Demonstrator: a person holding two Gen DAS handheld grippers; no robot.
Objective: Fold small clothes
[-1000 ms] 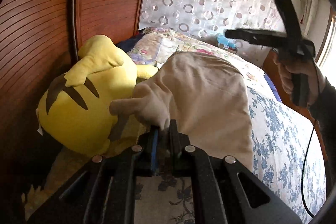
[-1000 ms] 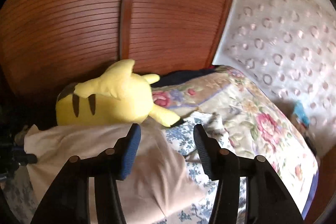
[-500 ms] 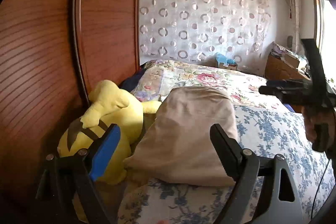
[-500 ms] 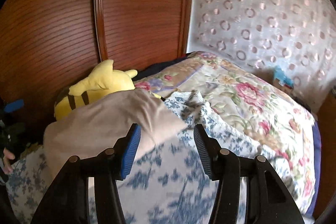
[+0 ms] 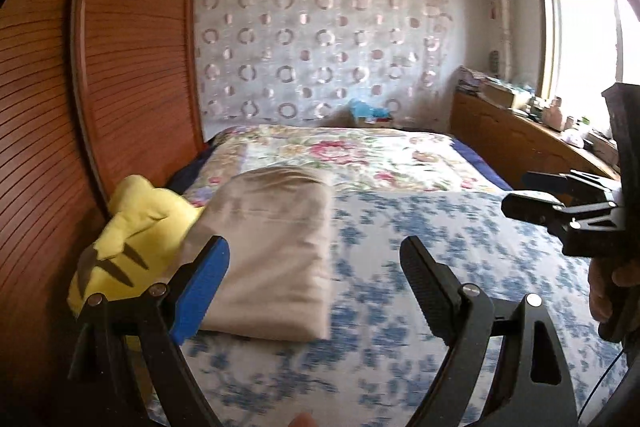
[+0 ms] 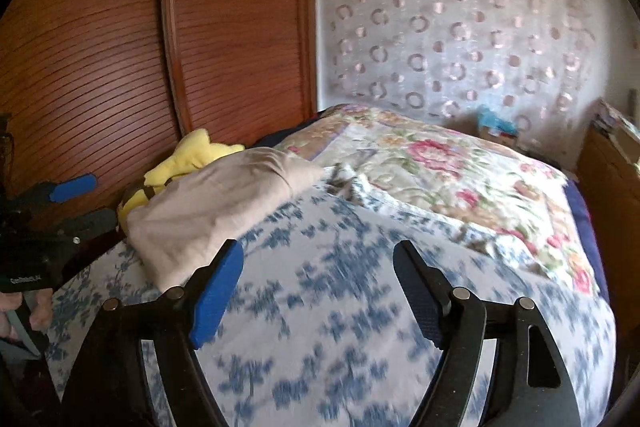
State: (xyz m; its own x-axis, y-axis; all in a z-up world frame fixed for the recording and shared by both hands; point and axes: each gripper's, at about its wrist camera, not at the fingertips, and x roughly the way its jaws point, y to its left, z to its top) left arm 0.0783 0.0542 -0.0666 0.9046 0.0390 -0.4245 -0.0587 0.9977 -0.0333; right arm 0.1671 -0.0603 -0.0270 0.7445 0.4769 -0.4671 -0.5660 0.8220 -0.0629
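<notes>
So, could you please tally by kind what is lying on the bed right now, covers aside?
Folded beige garment: 1
Yellow plush toy: 1
Total: 2

Folded garment (image 5: 272, 251) on bed (image 5: 420, 267), plush toy (image 5: 136, 239) left, touching it, curtain (image 5: 320, 43) behind.
</notes>
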